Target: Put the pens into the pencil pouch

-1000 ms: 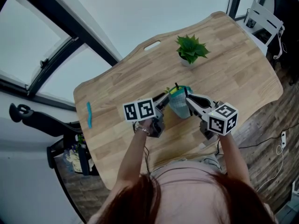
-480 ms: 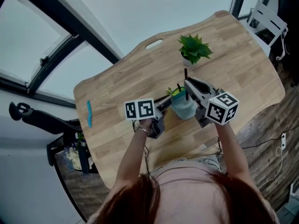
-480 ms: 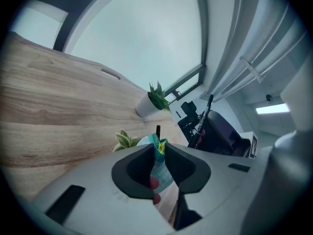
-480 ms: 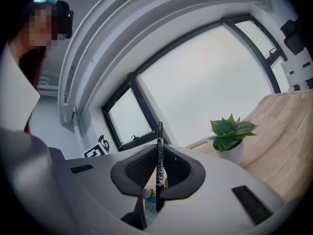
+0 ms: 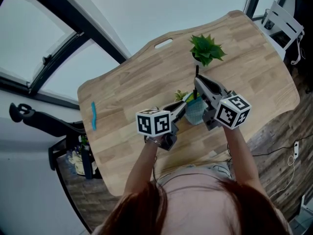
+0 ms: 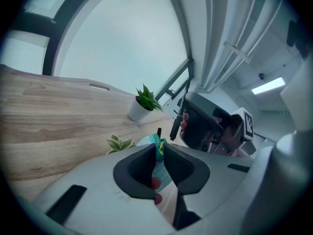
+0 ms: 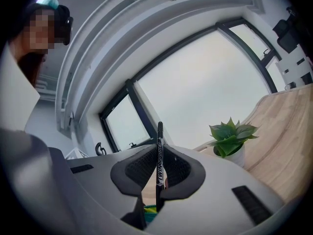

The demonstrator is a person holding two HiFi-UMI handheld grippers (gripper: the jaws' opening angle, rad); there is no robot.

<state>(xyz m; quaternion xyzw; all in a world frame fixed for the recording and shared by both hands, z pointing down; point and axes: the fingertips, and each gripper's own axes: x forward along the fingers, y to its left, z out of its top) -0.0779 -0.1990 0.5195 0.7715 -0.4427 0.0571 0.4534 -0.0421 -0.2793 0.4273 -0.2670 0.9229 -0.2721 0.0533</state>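
A teal pencil pouch stands upright mid-table with a dark pen tip poking from its mouth. My left gripper comes at it from the left. Its jaws have just been closing, and the zip edge of the pouch is pinched between the pads of the left gripper. My right gripper hovers just behind the pouch, shut on a black marker pen held upright. The marker crosses the right gripper vertically. A blue pen lies at the table's far left.
A potted green plant stands behind the pouch, close to the marker tip. A small pale leafy sprig sits left of the pouch. The wooden table has a handle slot near its far edge. Windows lie beyond.
The right gripper has risen from the pouch with the marker and moved toward the plant. The left gripper rolled, shifted right, and its jaws closed on the pouch's edge.
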